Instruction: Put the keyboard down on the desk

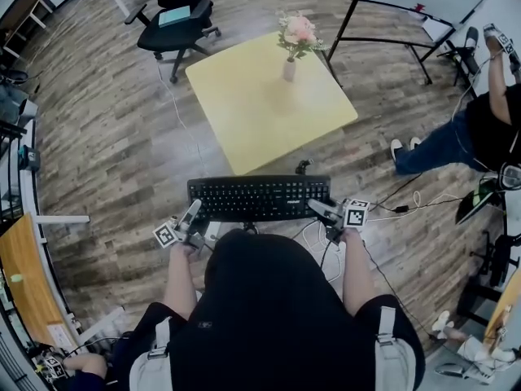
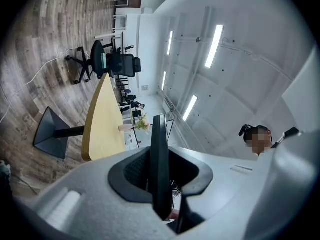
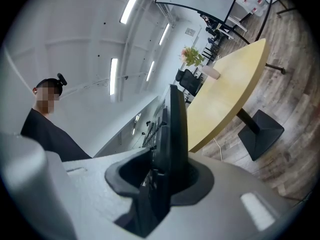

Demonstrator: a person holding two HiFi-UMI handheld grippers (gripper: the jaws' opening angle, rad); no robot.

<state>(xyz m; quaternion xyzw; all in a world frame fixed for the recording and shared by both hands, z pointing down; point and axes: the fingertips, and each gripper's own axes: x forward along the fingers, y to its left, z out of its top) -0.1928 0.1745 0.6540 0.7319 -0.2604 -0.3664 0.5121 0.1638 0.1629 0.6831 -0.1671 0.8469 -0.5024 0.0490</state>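
Note:
A black keyboard (image 1: 259, 198) is held level in the air above the wood floor, just short of the near corner of the yellow desk (image 1: 269, 108). My left gripper (image 1: 194, 212) is shut on the keyboard's left end and my right gripper (image 1: 319, 209) is shut on its right end. In the left gripper view the keyboard (image 2: 160, 154) shows edge-on between the jaws of the left gripper (image 2: 161, 184). The right gripper view shows the keyboard (image 3: 173, 129) the same way, clamped in the right gripper (image 3: 167, 174), with the desk (image 3: 230, 94) beyond.
A vase of pink flowers (image 1: 293, 43) stands at the desk's far corner. A black office chair (image 1: 177, 15) is behind the desk on the left, a whiteboard stand (image 1: 407, 10) on the right. A person (image 1: 476, 129) is at the right edge. Cables (image 1: 395, 206) lie on the floor.

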